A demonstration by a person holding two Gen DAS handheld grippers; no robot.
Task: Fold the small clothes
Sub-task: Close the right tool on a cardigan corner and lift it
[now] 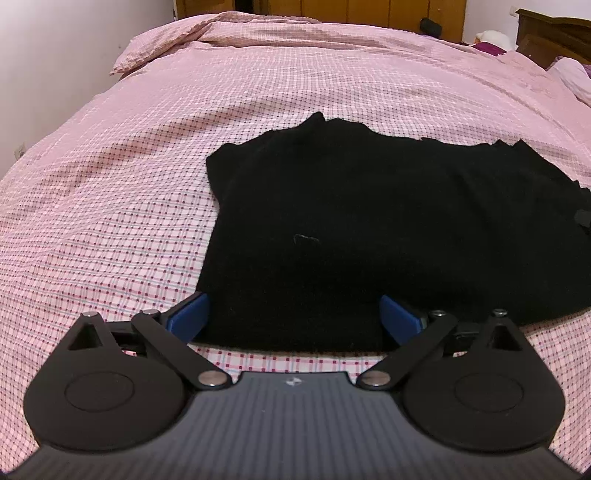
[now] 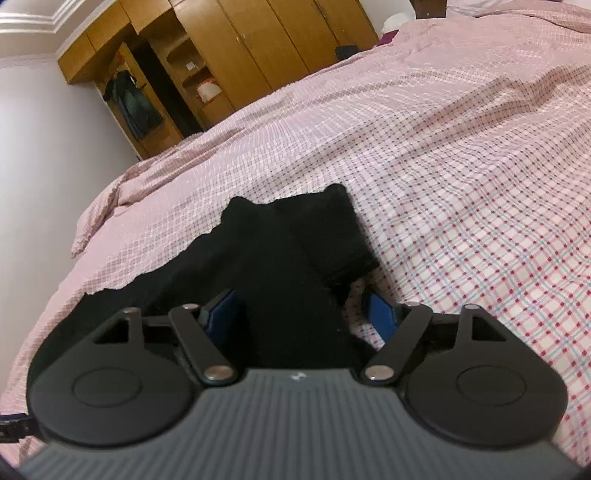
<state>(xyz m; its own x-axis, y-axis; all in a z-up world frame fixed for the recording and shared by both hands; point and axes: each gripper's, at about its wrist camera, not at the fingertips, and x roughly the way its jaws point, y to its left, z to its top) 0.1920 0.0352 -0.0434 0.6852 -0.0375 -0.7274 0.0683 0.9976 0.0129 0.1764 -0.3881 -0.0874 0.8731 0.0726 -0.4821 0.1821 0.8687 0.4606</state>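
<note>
A black garment point(image 1: 369, 221) lies spread flat on the pink checked bedcover point(image 1: 129, 166). Its near hem sits between the blue pads point(image 1: 192, 314) of my left gripper point(image 1: 295, 314), which stands wide open just above the cloth without pinching it. In the right wrist view the same black garment point(image 2: 266, 251) shows a folded sleeve or corner at its far right. My right gripper point(image 2: 301, 312) hovers open over the garment's right edge. Its left pad point(image 2: 221, 310) is over the cloth and its right pad point(image 2: 382, 314) is over bare bedcover point(image 2: 480, 184).
A wooden wardrobe point(image 2: 221, 55) stands beyond the far side of the bed. A dark headboard point(image 1: 554, 33) and pillows point(image 1: 576, 77) are at the right. A white wall point(image 1: 37, 74) runs along the left. The bedcover is bunched at the far left corner point(image 1: 166, 40).
</note>
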